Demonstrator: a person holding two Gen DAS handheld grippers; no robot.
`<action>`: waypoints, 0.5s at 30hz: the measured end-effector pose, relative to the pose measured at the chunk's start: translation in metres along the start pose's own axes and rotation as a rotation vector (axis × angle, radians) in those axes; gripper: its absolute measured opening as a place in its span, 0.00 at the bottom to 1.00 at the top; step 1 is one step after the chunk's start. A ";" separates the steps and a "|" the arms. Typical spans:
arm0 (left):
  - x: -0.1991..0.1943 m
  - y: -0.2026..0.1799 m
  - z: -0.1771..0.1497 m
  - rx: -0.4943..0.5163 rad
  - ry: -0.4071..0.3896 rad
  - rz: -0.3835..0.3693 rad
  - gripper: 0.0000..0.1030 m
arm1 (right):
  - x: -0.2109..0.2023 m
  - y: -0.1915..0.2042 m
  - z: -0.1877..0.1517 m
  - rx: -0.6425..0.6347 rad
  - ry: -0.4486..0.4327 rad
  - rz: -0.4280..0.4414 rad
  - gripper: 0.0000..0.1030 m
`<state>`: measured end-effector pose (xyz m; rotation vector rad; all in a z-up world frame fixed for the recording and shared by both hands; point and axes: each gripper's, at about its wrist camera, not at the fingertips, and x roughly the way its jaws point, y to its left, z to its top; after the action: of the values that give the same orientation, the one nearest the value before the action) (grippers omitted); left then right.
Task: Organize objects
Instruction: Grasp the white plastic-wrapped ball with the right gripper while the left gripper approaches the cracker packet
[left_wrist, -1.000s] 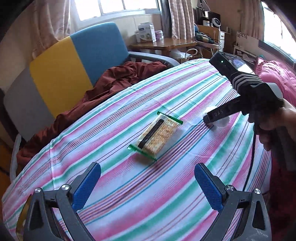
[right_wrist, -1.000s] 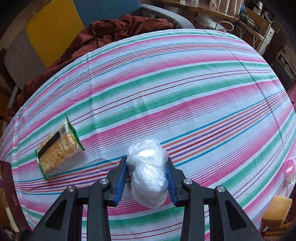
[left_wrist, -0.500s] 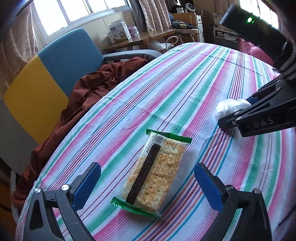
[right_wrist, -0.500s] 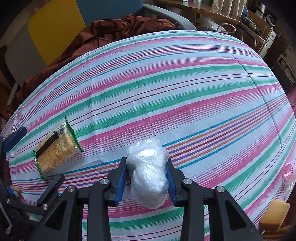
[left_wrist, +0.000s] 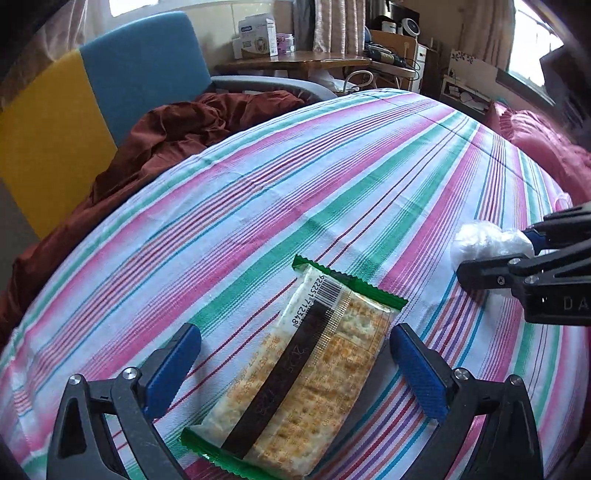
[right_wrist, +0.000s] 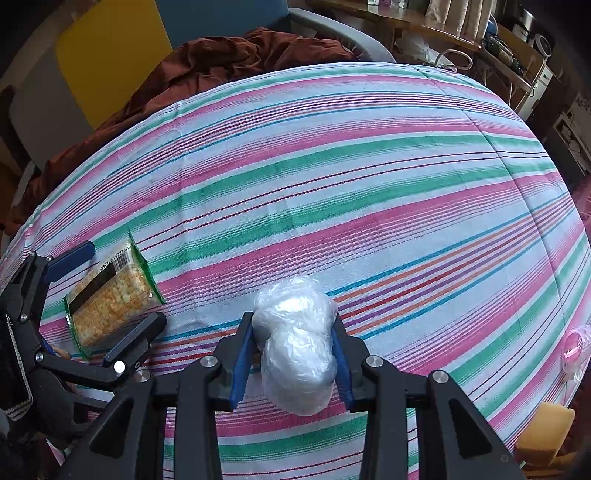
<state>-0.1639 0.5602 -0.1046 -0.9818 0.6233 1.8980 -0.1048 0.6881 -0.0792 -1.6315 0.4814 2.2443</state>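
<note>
Two grippers are in play over the striped tablecloth (right_wrist: 369, 177). Your right gripper (right_wrist: 293, 354) is clamped on a white plastic-wrapped bundle (right_wrist: 297, 347), both blue pads pressing its sides, the bundle low over the cloth; contact with the cloth cannot be confirmed. Your left gripper (left_wrist: 295, 363) stands wide apart, one finger on each side of the cracker packet (left_wrist: 306, 373), with neither pad touching the wrapper. That packet lies flat on the cloth, green crimped ends fore and aft, barcode end pointing away from you. Bundle and packet sit near each other but apart. Beyond the table edge, a rust-brown cloth (left_wrist: 192, 125) is heaped on the blue-and-yellow chair (left_wrist: 110, 81).
</note>
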 end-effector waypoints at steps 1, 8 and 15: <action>-0.001 -0.001 0.000 0.003 -0.003 0.007 1.00 | 0.000 -0.001 0.001 -0.002 -0.001 -0.002 0.37; -0.008 -0.003 -0.001 -0.004 0.017 0.014 0.96 | -0.002 -0.007 0.005 -0.012 -0.005 -0.007 0.37; -0.036 0.009 -0.008 0.048 -0.011 -0.038 0.92 | -0.003 -0.015 0.007 -0.017 -0.006 -0.011 0.37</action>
<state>-0.1584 0.5323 -0.0793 -0.9459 0.6371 1.8453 -0.1033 0.7047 -0.0752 -1.6321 0.4519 2.2508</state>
